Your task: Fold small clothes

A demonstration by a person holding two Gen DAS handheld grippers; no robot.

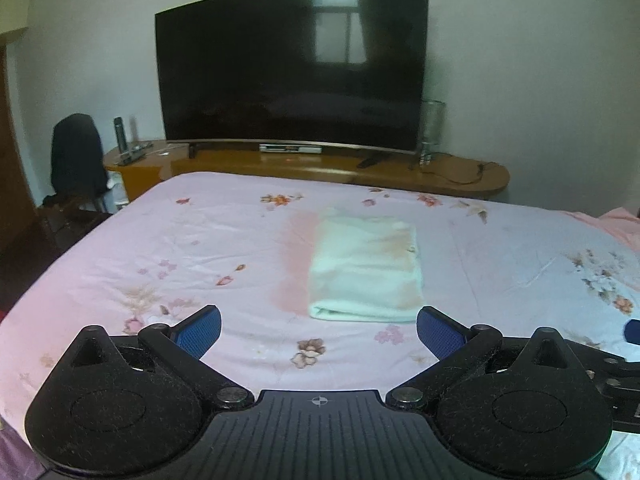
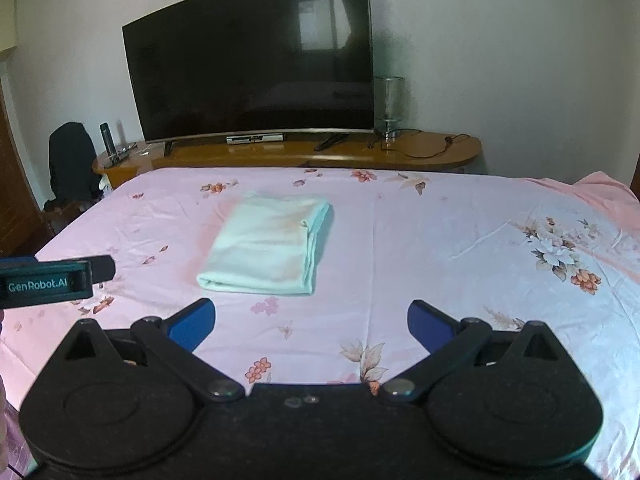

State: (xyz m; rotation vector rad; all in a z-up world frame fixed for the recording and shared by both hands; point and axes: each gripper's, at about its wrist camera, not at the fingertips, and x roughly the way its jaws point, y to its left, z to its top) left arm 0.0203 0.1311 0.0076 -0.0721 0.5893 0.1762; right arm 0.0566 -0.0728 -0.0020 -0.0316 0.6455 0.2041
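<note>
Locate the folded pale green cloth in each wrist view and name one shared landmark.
Left wrist: folded cloth lies centre, slightly right, on the bedsheet.
Right wrist: folded cloth lies left of centre, ahead of the left blue pad.
Shared landmark: the dark television behind the bed.

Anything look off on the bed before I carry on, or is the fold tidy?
Nothing stands out. The pale green cloth lies folded flat on the floral bedsheet, its layered edges roughly even. Both claws, left and right, are open and clear of it.

Left gripper (image 1: 319,330) and right gripper (image 2: 311,322) gape wide, holding nothing.
</note>
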